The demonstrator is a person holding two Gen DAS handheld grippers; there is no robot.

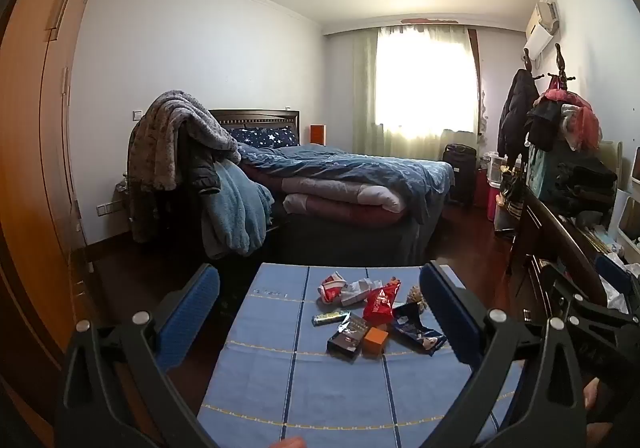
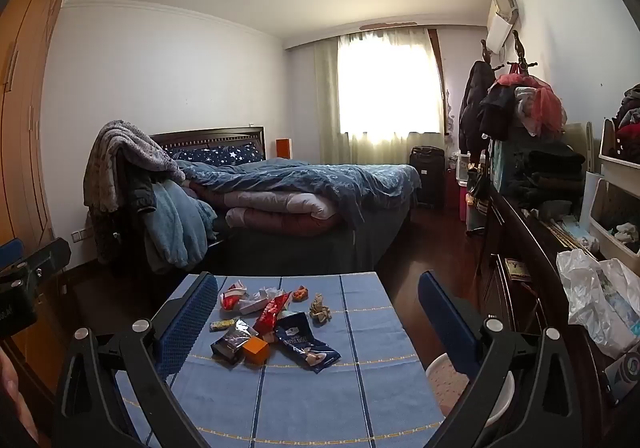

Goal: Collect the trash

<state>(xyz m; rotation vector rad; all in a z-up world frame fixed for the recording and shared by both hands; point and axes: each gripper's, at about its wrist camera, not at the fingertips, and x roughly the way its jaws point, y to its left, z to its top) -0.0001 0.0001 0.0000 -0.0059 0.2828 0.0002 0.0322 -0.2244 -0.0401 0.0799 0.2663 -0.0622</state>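
We are in a home bedroom: an unmade bed with a star-print pillow sits mid-frame, a curtained window behind, a wooden wardrobe at left, clothes on a coat rack at right.

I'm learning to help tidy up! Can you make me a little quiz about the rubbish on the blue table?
1. True or false: the left gripper is holding a wrapper.
2. Which lies nearest the camera in the right wrist view: A the orange box, B the crumpled brown paper, C the red and white wrapper?
3. Fill in: the trash pile lies on a ____ tablecloth.

Key
1. False: both the left and the right gripper stand open, holding nothing.
2. A.
3. Blue.
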